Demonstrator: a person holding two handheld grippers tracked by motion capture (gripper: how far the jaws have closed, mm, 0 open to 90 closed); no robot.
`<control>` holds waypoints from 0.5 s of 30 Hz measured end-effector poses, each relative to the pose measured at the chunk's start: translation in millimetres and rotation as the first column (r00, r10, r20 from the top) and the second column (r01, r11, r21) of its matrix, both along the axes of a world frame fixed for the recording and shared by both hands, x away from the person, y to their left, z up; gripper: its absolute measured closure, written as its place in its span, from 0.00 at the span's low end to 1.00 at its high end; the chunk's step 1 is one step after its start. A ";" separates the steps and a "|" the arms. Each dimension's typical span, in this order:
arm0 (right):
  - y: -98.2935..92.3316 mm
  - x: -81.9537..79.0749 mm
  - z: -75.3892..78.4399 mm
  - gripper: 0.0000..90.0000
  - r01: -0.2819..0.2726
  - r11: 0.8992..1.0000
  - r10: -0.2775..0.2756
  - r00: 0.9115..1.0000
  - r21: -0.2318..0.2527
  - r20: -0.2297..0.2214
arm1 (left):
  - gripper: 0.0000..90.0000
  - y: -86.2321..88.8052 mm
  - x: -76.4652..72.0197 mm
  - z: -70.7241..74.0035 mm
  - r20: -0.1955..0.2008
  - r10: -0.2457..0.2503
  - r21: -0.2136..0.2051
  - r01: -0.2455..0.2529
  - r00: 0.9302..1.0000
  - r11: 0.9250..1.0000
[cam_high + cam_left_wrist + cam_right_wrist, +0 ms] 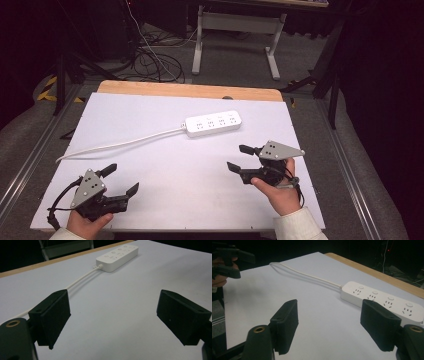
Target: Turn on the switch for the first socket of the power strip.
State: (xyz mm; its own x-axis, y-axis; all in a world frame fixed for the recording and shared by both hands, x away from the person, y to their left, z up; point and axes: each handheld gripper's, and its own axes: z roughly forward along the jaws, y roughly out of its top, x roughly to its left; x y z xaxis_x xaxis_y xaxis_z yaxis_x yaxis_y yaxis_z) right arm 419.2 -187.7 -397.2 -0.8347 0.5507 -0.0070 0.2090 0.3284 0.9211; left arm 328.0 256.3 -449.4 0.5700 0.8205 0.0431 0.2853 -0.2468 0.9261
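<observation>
High view: left gripper and right gripper both spread wide, nothing between jaws, hovering over white table. Power strip lies ahead of both, nearer the right one; its cord trails off ahead of left gripper.

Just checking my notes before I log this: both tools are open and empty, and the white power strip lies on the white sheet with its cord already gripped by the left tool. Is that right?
Not quite. The thin white cord is not gripped: in the left gripper view it lies free on the white sheet, beside the open left tool. The rest holds: the right tool is open and empty, and the white rectangular plastic power strip lies on the sheet.
</observation>
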 end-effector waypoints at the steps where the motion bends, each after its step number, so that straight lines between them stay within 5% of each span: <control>1: -1.5 -1.7 -2.2 0.34 0.000 1.000 0.000 1.000 -0.001 0.000 | 0.14 0.0 -0.3 0.2 0.002 0.001 0.005 -0.001 1.000 1.000; 15: -29.6 -13.3 -47.5 0.28 0.043 0.999 -0.043 0.994 -0.001 -0.100 | 0.14 -1.4 -1.9 0.0 0.005 0.003 0.022 -0.003 1.000 1.000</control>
